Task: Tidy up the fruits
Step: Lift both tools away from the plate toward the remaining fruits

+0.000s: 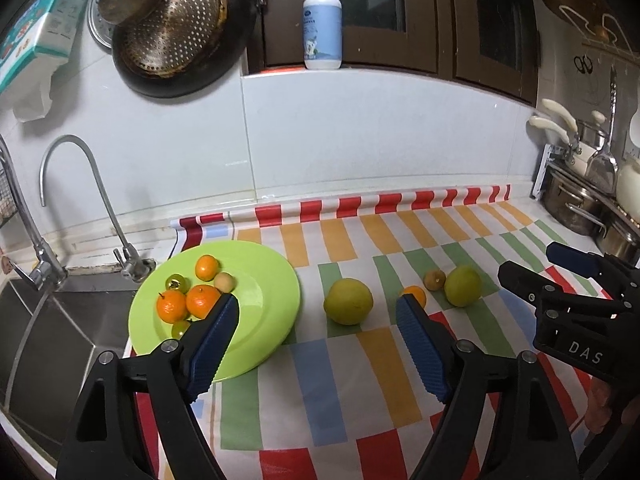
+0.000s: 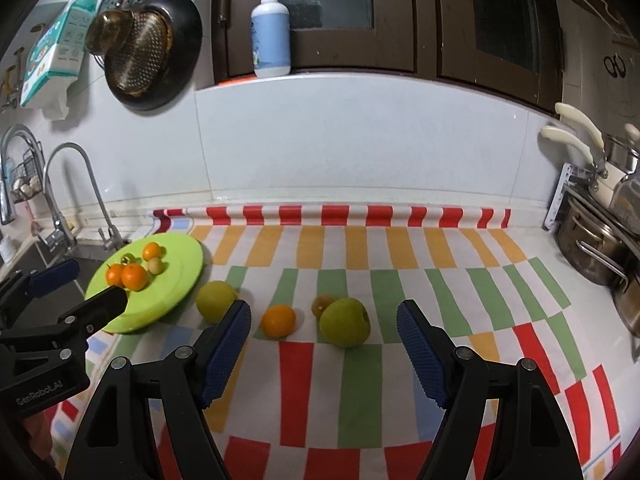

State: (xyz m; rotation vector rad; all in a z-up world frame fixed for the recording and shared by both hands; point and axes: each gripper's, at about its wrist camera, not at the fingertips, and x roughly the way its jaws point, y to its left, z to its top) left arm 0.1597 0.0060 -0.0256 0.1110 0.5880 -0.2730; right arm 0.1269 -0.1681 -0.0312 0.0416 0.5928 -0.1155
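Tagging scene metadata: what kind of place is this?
A home kitchen counter, most likely. A sink with faucet sits at left, a pan and strainer hang on the tiled wall, and steel pots stand at right.

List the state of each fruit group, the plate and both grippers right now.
left gripper: open, empty
right gripper: open, empty
green plate: flat, holding small fruits
small fruits: on plate
four loose fruits: on tablecloth, off plate
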